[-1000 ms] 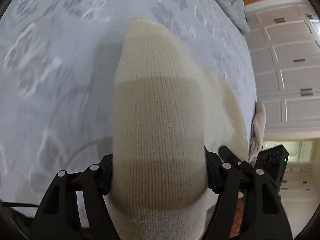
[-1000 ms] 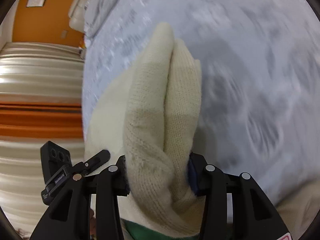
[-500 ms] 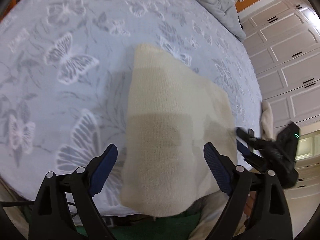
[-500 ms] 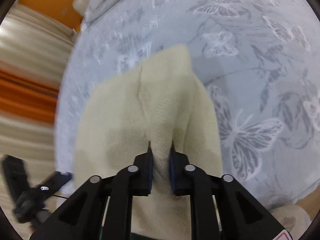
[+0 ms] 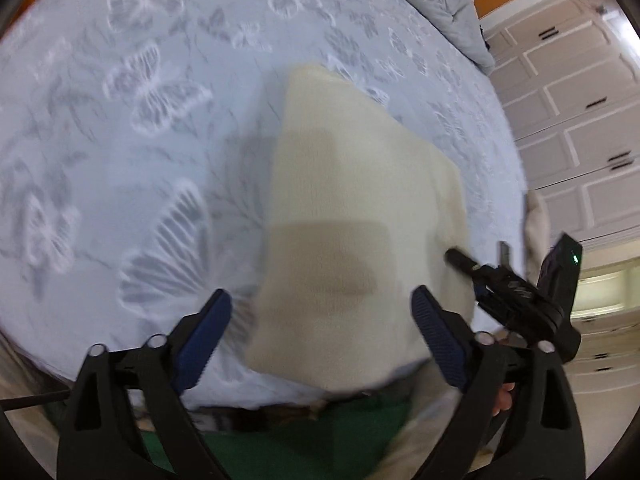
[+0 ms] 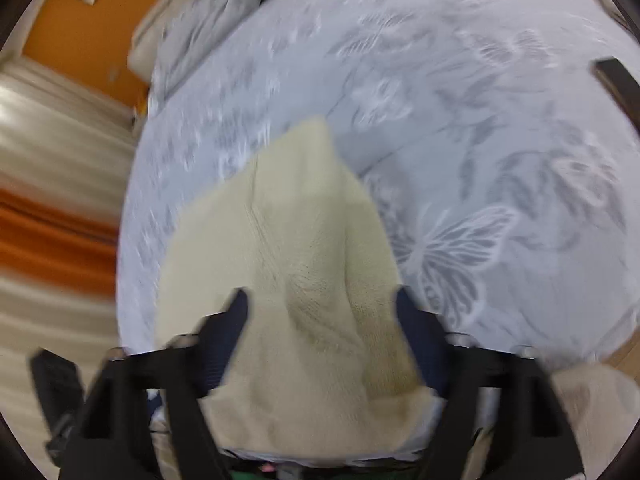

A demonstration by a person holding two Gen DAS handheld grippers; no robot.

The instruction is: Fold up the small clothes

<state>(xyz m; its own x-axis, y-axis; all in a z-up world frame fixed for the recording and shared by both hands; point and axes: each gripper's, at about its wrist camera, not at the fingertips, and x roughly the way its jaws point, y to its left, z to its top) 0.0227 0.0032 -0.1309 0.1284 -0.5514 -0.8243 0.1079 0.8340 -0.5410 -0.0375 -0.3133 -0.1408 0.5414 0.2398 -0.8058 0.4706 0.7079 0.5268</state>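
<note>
Both our grippers letting go of the cream sweater

Our left gripper (image 5: 320,316) and right gripper (image 6: 322,312) are opening, pinching nothing; the sweater (image 5: 352,216) lies on the bedspread (image 5: 140,140) just ahead, between each pair of fingers.

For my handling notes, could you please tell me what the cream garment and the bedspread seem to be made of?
Cream garment: apparently soft knitted yarn, matte; fine knit texture shows in the right wrist view. Bedspread: thin woven fabric, probably printed, with pale butterfly motifs; blur leaves the weave uncertain.
</note>
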